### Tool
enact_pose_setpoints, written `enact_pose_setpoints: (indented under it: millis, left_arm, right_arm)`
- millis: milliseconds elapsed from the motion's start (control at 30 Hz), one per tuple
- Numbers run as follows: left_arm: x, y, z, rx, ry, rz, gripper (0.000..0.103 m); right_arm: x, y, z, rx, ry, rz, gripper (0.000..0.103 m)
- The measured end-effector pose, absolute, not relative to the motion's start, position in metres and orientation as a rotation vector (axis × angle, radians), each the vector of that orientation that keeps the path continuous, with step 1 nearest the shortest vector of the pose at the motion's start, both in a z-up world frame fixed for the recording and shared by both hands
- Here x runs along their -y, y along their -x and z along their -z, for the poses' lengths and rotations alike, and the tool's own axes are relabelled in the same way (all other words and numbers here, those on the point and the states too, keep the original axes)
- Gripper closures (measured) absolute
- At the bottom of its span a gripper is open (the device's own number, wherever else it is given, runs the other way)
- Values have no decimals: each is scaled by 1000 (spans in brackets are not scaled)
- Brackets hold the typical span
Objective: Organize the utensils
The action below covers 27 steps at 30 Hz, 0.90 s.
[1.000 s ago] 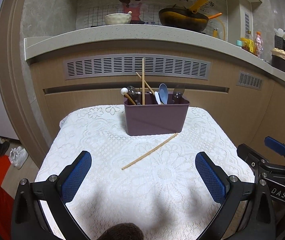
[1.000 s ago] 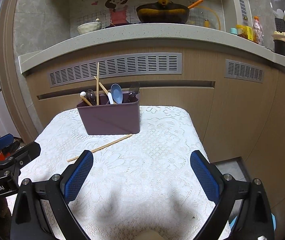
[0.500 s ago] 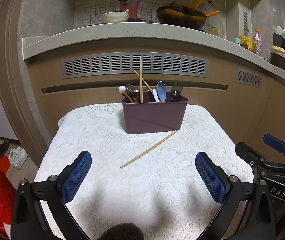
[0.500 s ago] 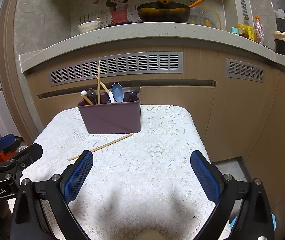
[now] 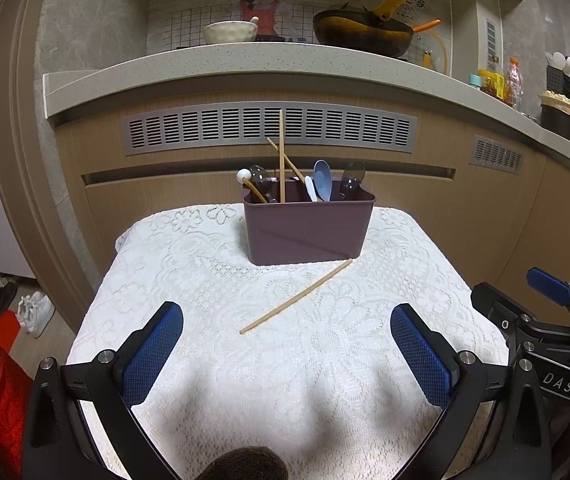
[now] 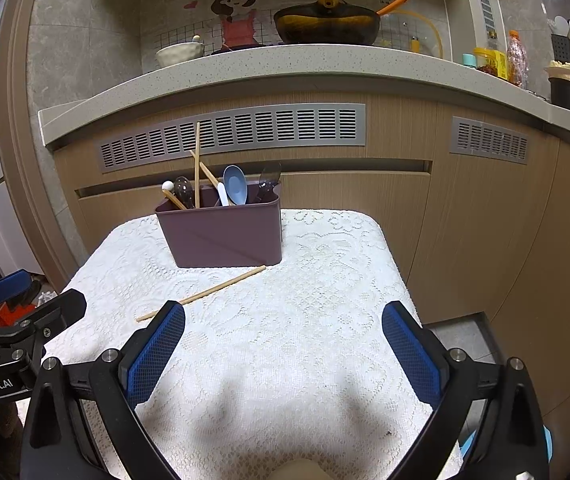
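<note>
A dark purple utensil holder (image 5: 308,229) stands at the far middle of a small table with a white lace cloth (image 5: 213,280). It holds upright chopsticks, spoons and a blue spoon (image 5: 323,184). One wooden chopstick (image 5: 297,296) lies flat on the cloth in front of the holder. My left gripper (image 5: 287,350) is open and empty, hovering over the near part of the table. My right gripper (image 6: 283,346) is open and empty too, to the right of the left one. The holder (image 6: 221,236) and the loose chopstick (image 6: 205,293) also show in the right wrist view.
A wooden cabinet with grey vents (image 5: 269,128) and a stone counter stand right behind the table. A wok (image 5: 361,32) and a bowl (image 5: 231,32) sit on the counter. The floor drops off at the table's left and right edges. Shoes (image 5: 37,312) lie on the floor at left.
Both grippers have stayed open and almost still. The left wrist view has shifted slightly, and a red object has come into its lower left corner.
</note>
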State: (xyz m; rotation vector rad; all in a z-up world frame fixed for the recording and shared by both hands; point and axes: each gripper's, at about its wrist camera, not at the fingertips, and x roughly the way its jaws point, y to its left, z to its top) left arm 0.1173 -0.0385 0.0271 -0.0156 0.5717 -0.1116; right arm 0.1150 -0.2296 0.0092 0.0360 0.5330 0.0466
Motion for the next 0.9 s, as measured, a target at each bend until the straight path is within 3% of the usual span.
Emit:
enact_pose_setpoints:
  millis: [900]
  left_arm:
    - [41, -111, -25, -564, 26, 91, 0]
  right_arm:
    - [229, -112, -12, -527, -34, -50, 5]
